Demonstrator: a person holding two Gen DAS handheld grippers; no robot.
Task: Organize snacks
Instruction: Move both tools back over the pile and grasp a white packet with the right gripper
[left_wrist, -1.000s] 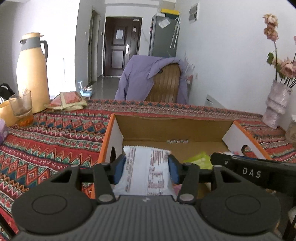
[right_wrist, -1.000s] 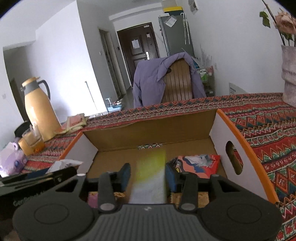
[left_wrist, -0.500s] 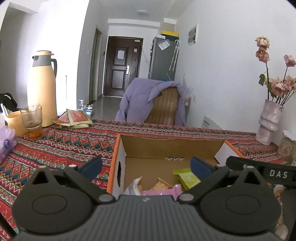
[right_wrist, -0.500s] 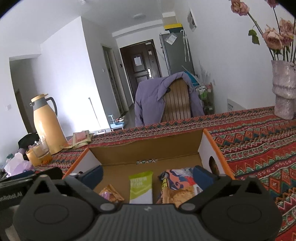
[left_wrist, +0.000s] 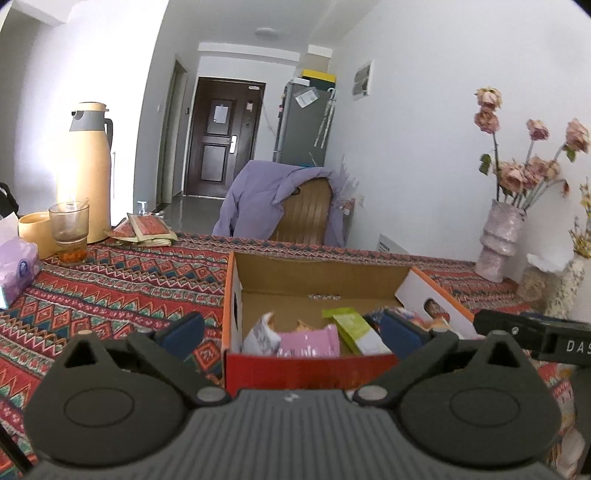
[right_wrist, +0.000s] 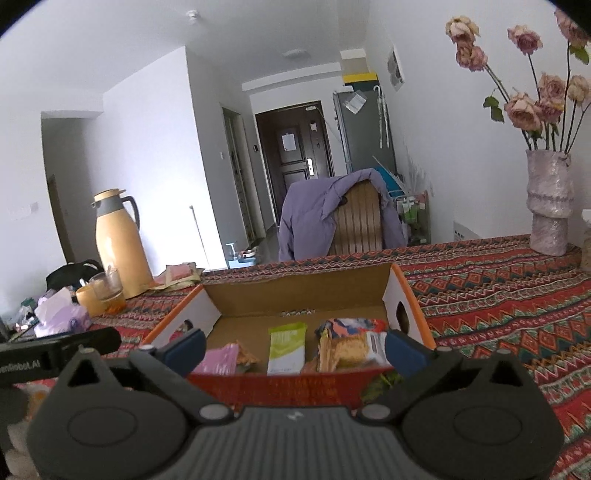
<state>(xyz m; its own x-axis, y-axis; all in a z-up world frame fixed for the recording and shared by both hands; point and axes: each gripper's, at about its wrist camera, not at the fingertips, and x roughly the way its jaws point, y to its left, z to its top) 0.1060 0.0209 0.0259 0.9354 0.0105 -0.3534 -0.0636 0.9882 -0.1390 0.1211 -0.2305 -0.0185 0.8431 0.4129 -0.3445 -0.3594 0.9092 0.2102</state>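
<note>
Both grippers hover at the near edge of the cardboard box, which sits on the patterned worktop. The left gripper has its jaws spread wide and empty; the right gripper likewise.

Beyond the jaws, inside the box, lie the snacks: a white packet, a pink packet, a green packet and a biscuit packet.

The step in hand is probably fetching the next snack. Keep the jaws wide and clear the box wall before swinging away.

Legible writing: "DAS" on the right gripper's body. Packet print is unreadable.
</note>
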